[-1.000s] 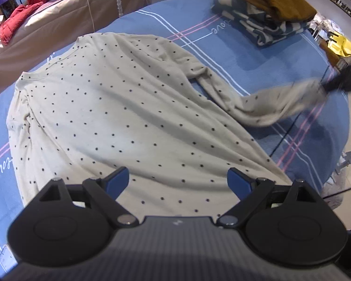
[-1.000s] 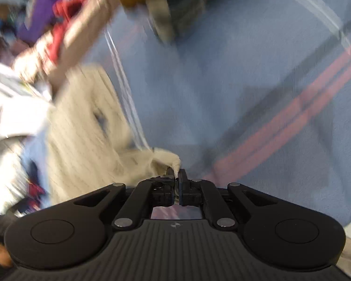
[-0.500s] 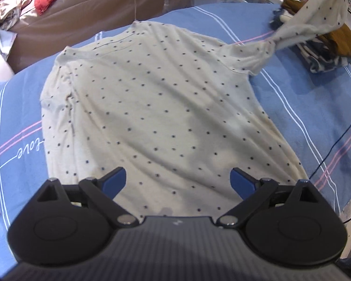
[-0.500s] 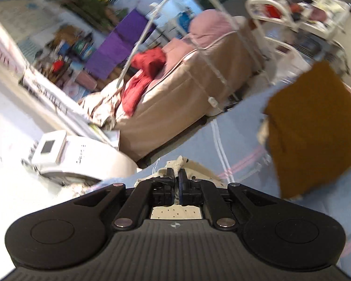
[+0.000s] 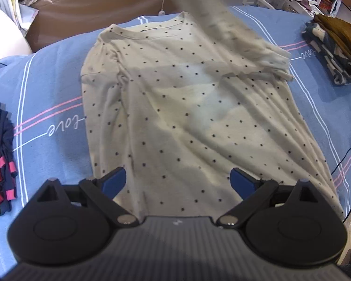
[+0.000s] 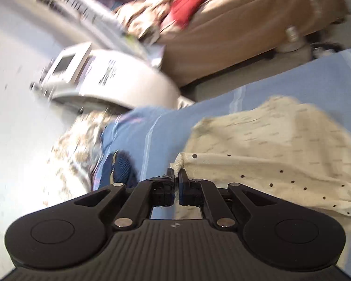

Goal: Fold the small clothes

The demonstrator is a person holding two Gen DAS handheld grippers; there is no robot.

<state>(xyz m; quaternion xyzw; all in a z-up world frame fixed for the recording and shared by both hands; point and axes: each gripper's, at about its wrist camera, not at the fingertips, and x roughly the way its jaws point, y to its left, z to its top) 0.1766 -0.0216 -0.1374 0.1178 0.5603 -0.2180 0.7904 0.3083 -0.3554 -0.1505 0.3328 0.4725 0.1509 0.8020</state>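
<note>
A cream long-sleeved shirt with dark dots point(image 5: 187, 117) lies flat on the blue striped bed cover point(image 5: 46, 89), collar at the far end. My left gripper point(image 5: 177, 182) is open and empty, hovering over the shirt's near hem. My right gripper point(image 6: 176, 178) is shut on the cuff of the shirt's right sleeve point(image 6: 257, 171). In the left wrist view that sleeve point(image 5: 213, 16) is lifted and blurred, crossing above the shirt's upper body.
A folded pile with a mustard garment on top point(image 5: 339, 44) sits at the far right of the bed. Dark blue and red clothes point(image 5: 0, 154) lie at the left edge. A brown sofa point(image 5: 93, 7) stands beyond the bed. A black cable point(image 5: 348, 154) runs at the right.
My right gripper has carried the sleeve up from the right side of the bed and across over the shirt's body. My left gripper has shifted so the shirt lies straight ahead.
</note>
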